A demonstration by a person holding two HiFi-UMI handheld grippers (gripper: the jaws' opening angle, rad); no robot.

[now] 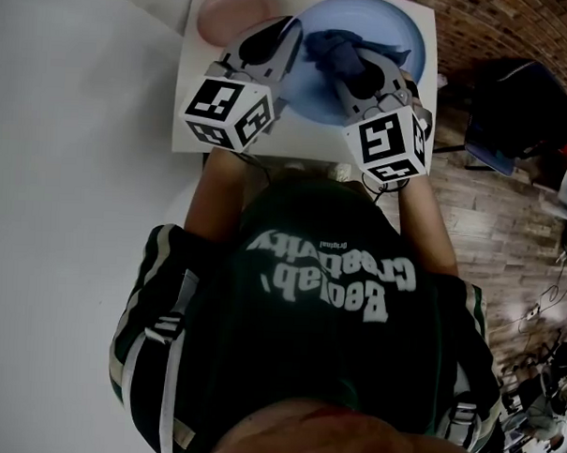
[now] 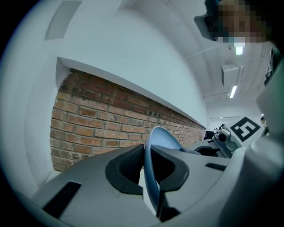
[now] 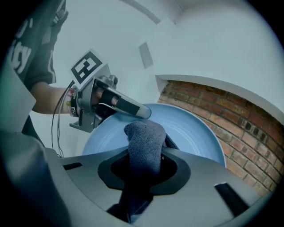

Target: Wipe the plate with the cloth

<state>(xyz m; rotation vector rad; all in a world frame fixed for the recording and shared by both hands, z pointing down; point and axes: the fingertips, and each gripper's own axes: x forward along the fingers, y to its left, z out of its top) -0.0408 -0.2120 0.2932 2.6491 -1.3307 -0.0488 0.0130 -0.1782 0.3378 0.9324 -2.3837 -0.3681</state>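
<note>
A light blue plate (image 1: 385,38) lies on a white mat (image 1: 198,133) at the table's far side. My left gripper (image 1: 290,32) is shut on its left rim. In the left gripper view the plate (image 2: 156,142) stands edge-on between the pads of this gripper (image 2: 148,170). My right gripper (image 1: 354,66) reaches over the plate and is shut on a dark blue-grey cloth (image 1: 331,46). In the right gripper view the cloth (image 3: 144,142) sticks up out of the gripper (image 3: 144,167) against the plate's face (image 3: 195,133), with the left gripper (image 3: 122,104) holding the rim beyond it.
A pink plate (image 1: 238,10) sits on the mat left of the blue one. The white table (image 1: 61,164) spreads out to the left. To the right are a wooden floor and a dark chair (image 1: 519,104). A brick wall (image 2: 97,119) runs behind.
</note>
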